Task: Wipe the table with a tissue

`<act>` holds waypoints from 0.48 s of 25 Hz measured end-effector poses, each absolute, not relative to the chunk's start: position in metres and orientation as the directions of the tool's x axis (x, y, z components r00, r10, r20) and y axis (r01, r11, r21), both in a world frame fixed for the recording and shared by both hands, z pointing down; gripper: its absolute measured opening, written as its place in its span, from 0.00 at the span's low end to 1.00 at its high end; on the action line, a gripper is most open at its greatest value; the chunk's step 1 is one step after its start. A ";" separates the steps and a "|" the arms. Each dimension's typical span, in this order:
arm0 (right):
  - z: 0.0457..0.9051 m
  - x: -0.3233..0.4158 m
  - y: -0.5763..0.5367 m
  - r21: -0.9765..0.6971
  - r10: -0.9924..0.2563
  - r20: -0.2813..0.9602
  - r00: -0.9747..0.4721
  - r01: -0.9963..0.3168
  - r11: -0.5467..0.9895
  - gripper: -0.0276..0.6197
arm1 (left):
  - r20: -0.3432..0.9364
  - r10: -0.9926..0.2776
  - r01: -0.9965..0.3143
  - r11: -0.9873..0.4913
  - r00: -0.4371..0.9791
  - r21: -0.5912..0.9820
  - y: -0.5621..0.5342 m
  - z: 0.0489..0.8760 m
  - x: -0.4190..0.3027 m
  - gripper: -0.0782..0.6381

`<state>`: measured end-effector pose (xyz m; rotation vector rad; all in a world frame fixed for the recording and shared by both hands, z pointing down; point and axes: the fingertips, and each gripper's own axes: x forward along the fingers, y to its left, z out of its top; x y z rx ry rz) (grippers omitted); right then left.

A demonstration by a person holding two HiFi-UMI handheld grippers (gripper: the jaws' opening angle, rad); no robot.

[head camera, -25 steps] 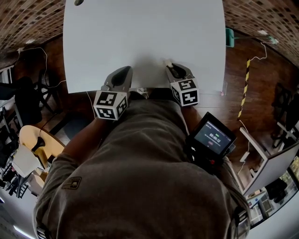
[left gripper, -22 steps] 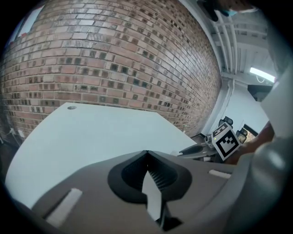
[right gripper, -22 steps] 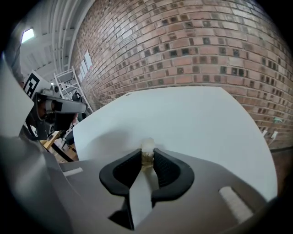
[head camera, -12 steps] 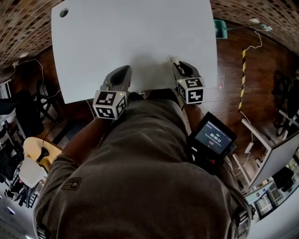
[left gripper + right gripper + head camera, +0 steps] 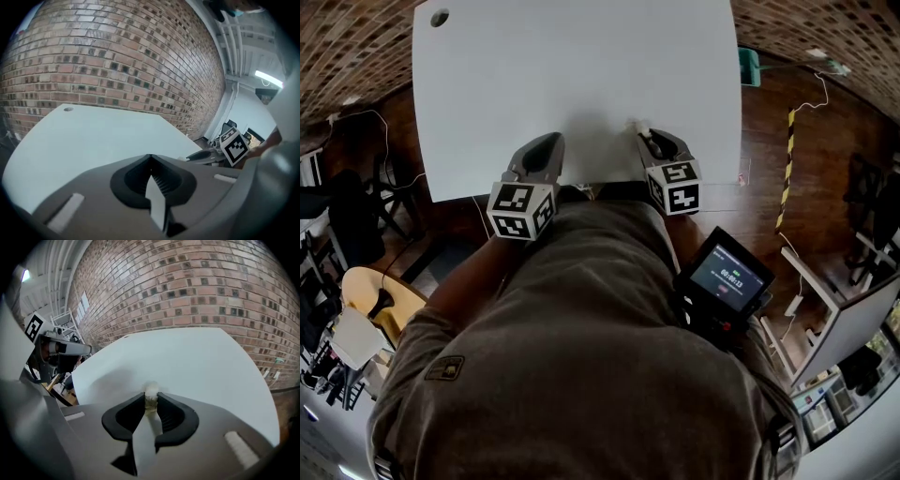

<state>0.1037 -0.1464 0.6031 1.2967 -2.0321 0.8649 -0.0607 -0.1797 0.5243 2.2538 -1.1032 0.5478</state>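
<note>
The white table [image 5: 581, 84] fills the upper middle of the head view. My right gripper [image 5: 639, 133] rests over its near edge, shut on a small wad of white tissue [image 5: 151, 392] that pokes out past the jaw tips in the right gripper view. In the head view the tissue [image 5: 633, 126] shows as a pale speck at the tips. My left gripper [image 5: 546, 150] hovers at the near edge to the left, jaws shut with nothing between them [image 5: 149, 159]. The right gripper [image 5: 206, 153] also appears in the left gripper view, at the right.
A small round hole [image 5: 439, 17] marks the table's far left corner. A brick wall [image 5: 117, 61] stands behind the table. Chairs and clutter [image 5: 356, 309] sit on the floor at the left, a green object [image 5: 750, 66] past the table's right edge. A handheld screen [image 5: 727, 277] hangs at my waist.
The right gripper has slid back left a little along the near edge with the tissue, after swinging right. The left gripper has stayed put.
</note>
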 end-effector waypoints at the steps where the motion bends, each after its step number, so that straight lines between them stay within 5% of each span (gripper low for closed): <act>1: 0.603 0.098 -0.146 -0.219 -0.545 0.748 -0.379 -0.916 0.336 0.18 | 0.577 -0.583 -0.813 -0.494 0.572 0.306 -0.179 0.523 -0.063 0.11; 12: 0.604 0.074 -0.145 -0.241 -0.505 0.743 -0.439 -0.880 0.409 0.18 | 0.572 -0.616 -0.836 -0.462 0.542 0.295 -0.174 0.516 -0.074 0.11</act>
